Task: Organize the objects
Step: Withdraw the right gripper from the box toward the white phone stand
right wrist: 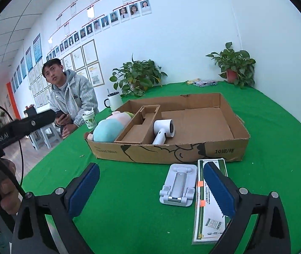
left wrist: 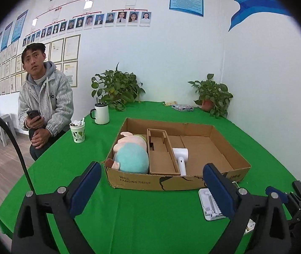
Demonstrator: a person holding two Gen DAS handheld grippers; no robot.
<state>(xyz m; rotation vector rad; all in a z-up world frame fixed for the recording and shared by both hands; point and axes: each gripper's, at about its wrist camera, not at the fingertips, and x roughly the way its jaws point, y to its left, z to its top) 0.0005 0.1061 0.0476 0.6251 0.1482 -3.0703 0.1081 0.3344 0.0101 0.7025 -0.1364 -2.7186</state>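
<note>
A shallow cardboard box [left wrist: 230, 148] [right wrist: 224, 150] sits on the green table. Its left compartment holds a pink and teal plush toy [left wrist: 132, 156] [right wrist: 108, 129]. A white hair dryer [left wrist: 180, 157] [right wrist: 163, 130] lies beside the cardboard divider. In front of the box lie a white folding phone stand [right wrist: 178, 185] [left wrist: 208, 207] and a flat white and green packet [right wrist: 209, 211]. My left gripper [left wrist: 150, 187] is open and empty, short of the box's front wall. My right gripper [right wrist: 150, 187] is open and empty, with its right finger over the packet.
A person in a grey hoodie [left wrist: 44, 97] [right wrist: 74, 99] sits at the table's far left, phone in hand. A white mug [left wrist: 101, 113], a paper cup [left wrist: 77, 132], two potted plants [left wrist: 116, 86] [left wrist: 212, 94] and a small packet [left wrist: 182, 107] stand along the back.
</note>
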